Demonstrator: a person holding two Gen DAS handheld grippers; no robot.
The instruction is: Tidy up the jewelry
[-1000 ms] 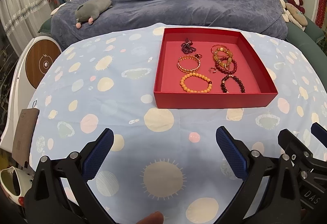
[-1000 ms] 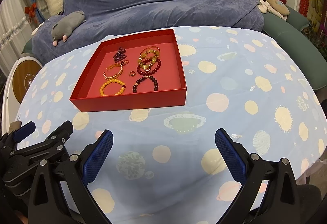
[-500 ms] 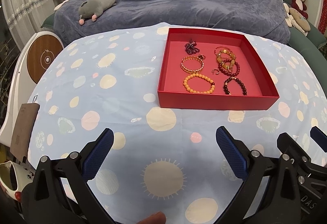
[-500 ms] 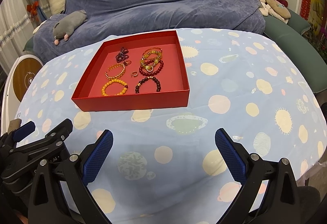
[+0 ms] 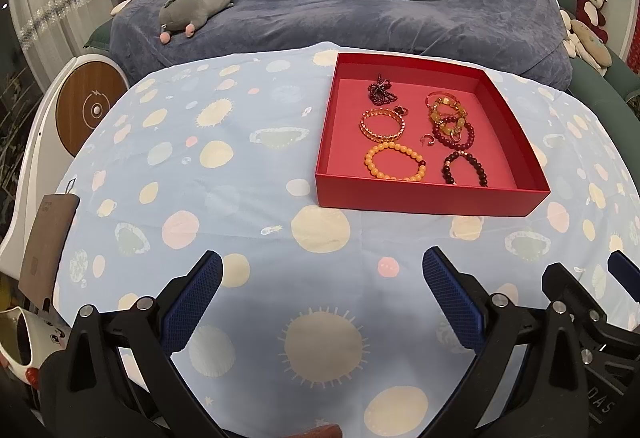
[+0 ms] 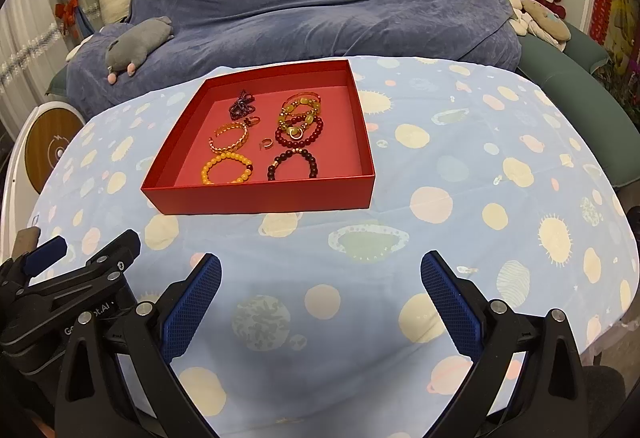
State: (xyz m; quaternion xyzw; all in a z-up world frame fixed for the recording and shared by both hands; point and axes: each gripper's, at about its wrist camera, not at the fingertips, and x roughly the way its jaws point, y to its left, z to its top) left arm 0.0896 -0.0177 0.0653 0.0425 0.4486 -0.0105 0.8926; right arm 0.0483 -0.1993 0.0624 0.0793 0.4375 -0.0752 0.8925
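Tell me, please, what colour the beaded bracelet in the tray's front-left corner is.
Orange-yellow, with one dark bead; the beaded bracelet shows best in the left wrist view.

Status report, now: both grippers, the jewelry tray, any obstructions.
Left gripper open, empty, short of the tray. Right gripper open, empty. Red tray holds bracelets and small pieces. Nothing between grippers and tray.

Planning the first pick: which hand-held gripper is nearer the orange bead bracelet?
Left, marginally. The orange bead bracelet lies ahead, slightly right of the left hand-held gripper; ahead-left of the right hand-held gripper.
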